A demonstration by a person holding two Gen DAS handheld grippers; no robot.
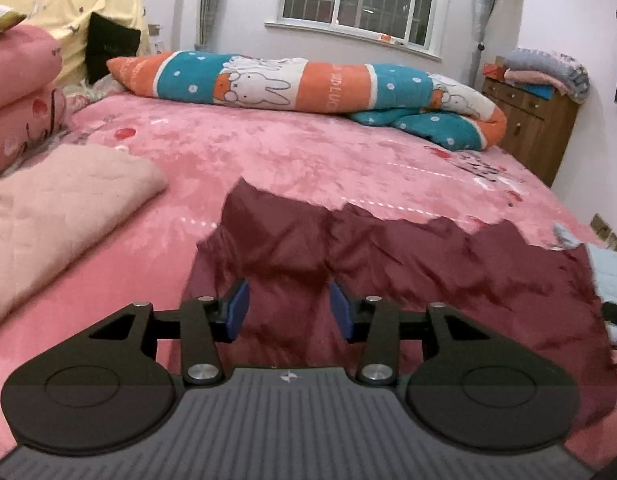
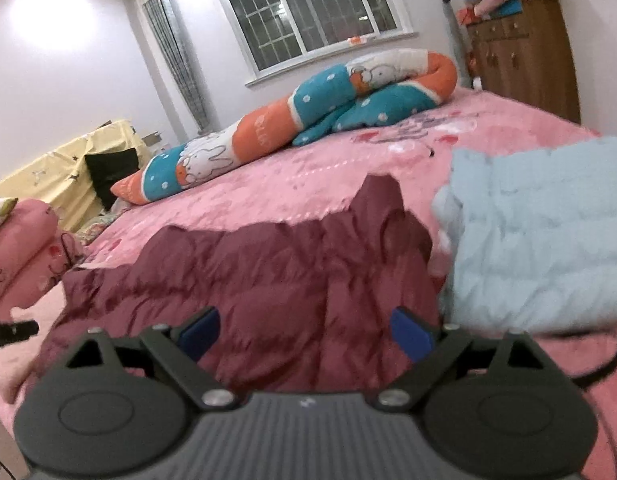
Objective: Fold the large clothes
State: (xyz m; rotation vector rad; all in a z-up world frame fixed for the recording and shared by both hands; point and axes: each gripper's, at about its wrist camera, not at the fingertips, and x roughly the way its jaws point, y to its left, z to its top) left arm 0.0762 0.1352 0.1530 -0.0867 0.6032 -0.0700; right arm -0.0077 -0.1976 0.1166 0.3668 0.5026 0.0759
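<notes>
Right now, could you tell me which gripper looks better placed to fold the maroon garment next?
Probably the left gripper: open over the maroon garment, near its free side edge. The right gripper is crowded by light blue clothing.

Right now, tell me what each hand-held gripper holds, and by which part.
Nothing. The left hand-held gripper and the right hand-held gripper both stand open above the maroon garment, pads clear of the cloth.
</notes>
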